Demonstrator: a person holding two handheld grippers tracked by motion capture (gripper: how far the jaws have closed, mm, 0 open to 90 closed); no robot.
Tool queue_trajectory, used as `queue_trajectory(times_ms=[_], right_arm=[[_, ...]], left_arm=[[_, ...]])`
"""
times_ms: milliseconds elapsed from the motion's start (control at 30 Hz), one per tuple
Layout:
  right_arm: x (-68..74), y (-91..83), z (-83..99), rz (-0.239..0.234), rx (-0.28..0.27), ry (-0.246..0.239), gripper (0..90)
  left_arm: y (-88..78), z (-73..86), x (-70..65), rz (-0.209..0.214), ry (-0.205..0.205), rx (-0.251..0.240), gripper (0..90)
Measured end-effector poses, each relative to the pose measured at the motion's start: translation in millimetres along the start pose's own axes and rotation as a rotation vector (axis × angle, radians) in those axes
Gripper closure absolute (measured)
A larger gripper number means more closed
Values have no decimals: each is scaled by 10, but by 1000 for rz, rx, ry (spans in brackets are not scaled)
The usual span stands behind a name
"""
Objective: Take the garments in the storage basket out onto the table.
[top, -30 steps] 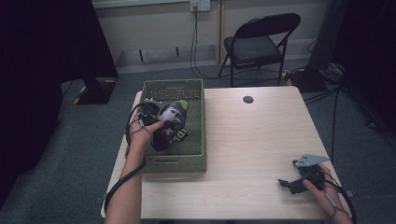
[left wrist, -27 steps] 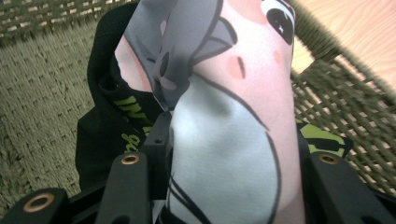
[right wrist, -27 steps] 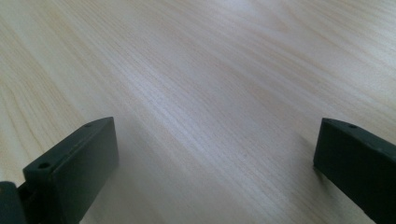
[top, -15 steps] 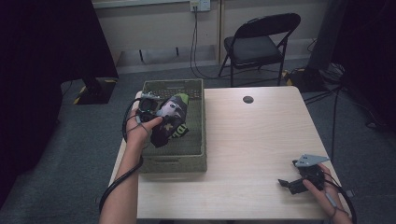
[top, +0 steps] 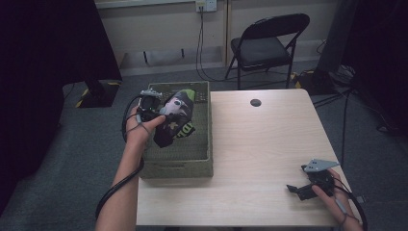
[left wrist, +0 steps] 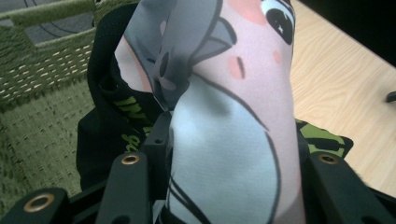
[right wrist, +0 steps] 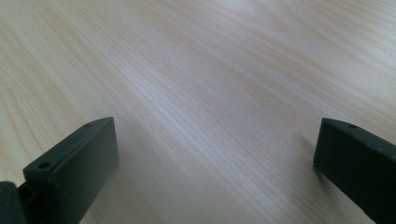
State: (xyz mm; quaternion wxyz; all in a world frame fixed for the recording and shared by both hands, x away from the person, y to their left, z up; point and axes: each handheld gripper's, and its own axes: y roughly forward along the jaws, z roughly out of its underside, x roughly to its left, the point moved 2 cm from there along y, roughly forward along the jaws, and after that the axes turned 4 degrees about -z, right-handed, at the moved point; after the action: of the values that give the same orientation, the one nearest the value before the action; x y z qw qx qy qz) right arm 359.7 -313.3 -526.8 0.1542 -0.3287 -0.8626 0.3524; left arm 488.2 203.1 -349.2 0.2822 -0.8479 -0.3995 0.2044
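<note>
My left hand-held gripper [top: 161, 113] pinching printed garment [top: 174, 120] above green basket [top: 179, 168]; right hand-held gripper [top: 308, 185] spread, resting on surface [top: 260, 159]. Next, likely: carry garment right, onto surface.

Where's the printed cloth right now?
In the high view it's at the left, the printed cloth clamped in the left gripper above the green basket.

the basket [top: 178, 163] sits on the table's [top: 260, 159] left edge. the bundled cloth [top: 174, 119] hangs above the basket's far half, in the left hand-held gripper [top: 153, 107]. the right hand-held gripper [top: 308, 185] rests at the near right corner — well apart. behind the table stands a chair [top: 269, 43].
</note>
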Motion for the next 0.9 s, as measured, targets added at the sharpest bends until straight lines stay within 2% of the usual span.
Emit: queue_trajectory(times_ms=[433,533,900], right_arm=[[0,0,0,0,0,0,0],[0,0,0,0,0,0,0],[0,0,0,0,0,0,0]], left_arm=[[-138,-148,-139,53,23,-41,529],[-145,-168,-177,70,20,-50,529],[-135,-285,-375,118,52,-70,530]])
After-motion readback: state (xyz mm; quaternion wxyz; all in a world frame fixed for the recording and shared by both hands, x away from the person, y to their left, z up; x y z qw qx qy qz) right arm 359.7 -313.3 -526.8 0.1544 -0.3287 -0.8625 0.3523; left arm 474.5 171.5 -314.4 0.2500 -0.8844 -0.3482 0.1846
